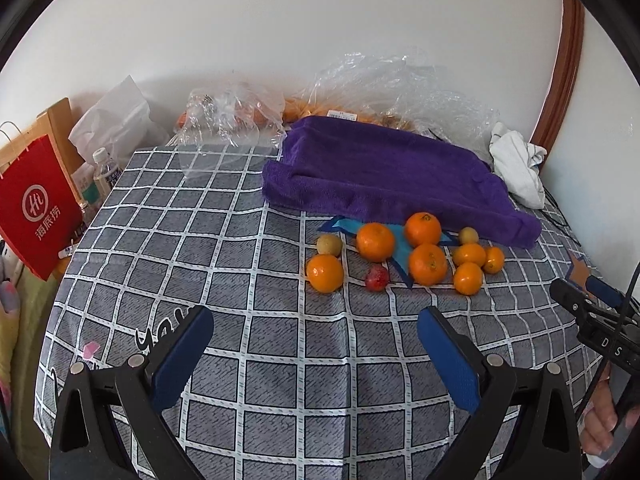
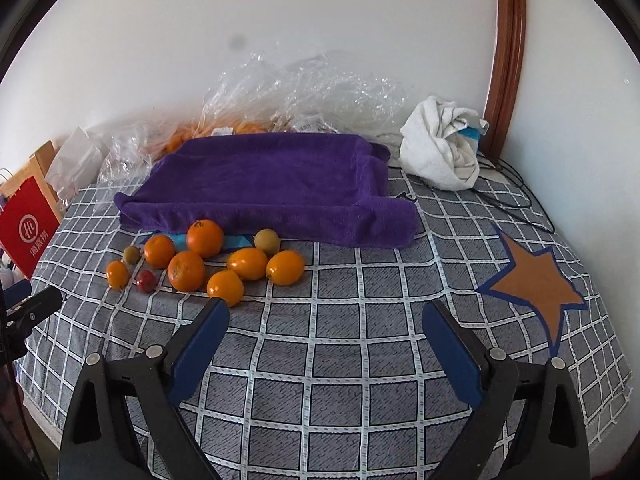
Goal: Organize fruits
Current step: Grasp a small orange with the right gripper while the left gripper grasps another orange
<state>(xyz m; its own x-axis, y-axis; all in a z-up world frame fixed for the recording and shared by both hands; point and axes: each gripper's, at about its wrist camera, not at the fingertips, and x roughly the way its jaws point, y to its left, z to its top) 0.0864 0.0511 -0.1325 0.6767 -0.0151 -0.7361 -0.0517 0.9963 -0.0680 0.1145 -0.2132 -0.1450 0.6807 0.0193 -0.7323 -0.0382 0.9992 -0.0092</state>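
checked cloth (image 2: pixel 320 360); oranges (image 2: pixel 186 271) just before purple towel (image 2: pixel 272 184): firm, round, rollable, grip across middle. my left gripper (image 1: pixel 314 334) and right gripper (image 2: pixel 326 320) gape, empty.

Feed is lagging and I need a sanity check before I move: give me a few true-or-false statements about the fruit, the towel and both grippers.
1. Both the left gripper and the right gripper are open and hold nothing. True.
2. The fruits sit on top of the purple towel. False: they lie on the checked tablecloth in front of it.
3. One small red fruit lies among the oranges. True.
4. The orange star patch is covered with fruit. False: it is bare; the fruits cluster over a blue patch.
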